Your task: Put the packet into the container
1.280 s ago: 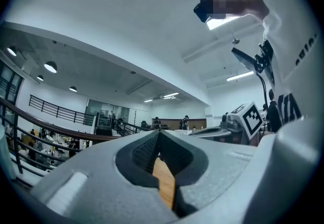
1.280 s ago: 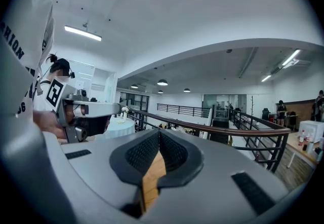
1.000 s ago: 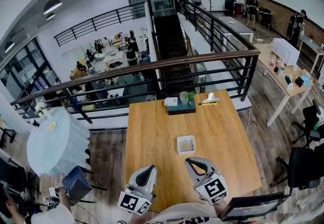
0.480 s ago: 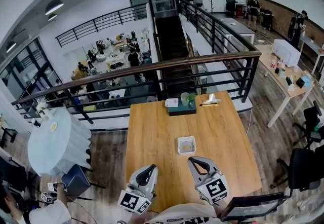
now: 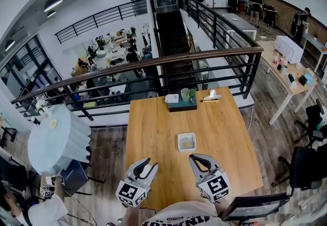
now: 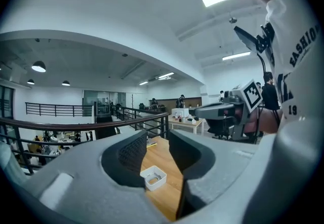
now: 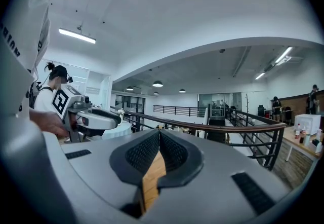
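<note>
Looking down from your head, you see a wooden counter (image 5: 153, 133) running away from you to a dark railing (image 5: 204, 59) at a balcony edge. A small white container (image 5: 186, 141) stands near the middle of the counter, ahead of both tools and a little nearer the right one. A tan patch (image 5: 187, 143) shows inside it, too small to tell whether that is the packet.

Your left tool (image 5: 147, 166) is over the near part of the counter. Its jaws have just been opening and now stand a little apart with nothing between them. In the left gripper view the container shows through that gap, well beyond the tips. Your right tool (image 5: 196, 159) is beside it, also over the near part of the counter. Its jaws are closed tip to tip and hold nothing. Only bare wood lies between the tools and the container.

At the far edge of the counter sits a dark tray (image 5: 183, 107) with cups on it. A white card (image 5: 172, 98) is just to its left, and a small white object (image 5: 211, 96) to its right. Off the counter to the left is a round table (image 5: 59, 140) under a pale cloth. Black chairs (image 5: 306, 166) stand to the right. A dark flat panel (image 5: 253, 208) lies beside your right arm.
</note>
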`<state>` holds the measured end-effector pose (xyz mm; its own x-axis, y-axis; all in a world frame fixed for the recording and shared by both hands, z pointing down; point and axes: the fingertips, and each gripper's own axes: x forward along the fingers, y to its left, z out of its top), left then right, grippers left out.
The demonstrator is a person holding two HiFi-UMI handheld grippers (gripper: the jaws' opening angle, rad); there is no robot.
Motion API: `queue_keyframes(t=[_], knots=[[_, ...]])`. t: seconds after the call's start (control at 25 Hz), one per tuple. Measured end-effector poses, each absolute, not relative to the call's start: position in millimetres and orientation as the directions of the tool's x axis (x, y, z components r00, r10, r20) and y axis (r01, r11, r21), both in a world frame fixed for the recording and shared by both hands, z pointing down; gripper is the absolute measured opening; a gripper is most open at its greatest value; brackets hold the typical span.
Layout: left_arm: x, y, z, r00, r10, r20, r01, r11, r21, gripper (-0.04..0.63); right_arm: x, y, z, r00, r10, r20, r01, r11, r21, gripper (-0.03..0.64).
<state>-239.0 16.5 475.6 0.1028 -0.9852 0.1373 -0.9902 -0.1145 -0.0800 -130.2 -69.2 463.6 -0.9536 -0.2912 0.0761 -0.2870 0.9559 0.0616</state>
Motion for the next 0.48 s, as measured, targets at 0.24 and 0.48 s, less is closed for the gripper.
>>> queue_keyframes(t=[0.24,0.48], knots=[[-258,8,510,0.121,-0.935,0.335,-0.982,-0.162,-0.098,0.198,-128,-72,465,-0.951,-0.290,0.104,-0.285,0.957,0.055,0.009],[-276,8,571,0.112,-0.801,0.588,-0.961,-0.238,-0.141,0.280,-127,-69,475,-0.954,-0.274,0.124,-0.269,0.962,0.056,0.009]])
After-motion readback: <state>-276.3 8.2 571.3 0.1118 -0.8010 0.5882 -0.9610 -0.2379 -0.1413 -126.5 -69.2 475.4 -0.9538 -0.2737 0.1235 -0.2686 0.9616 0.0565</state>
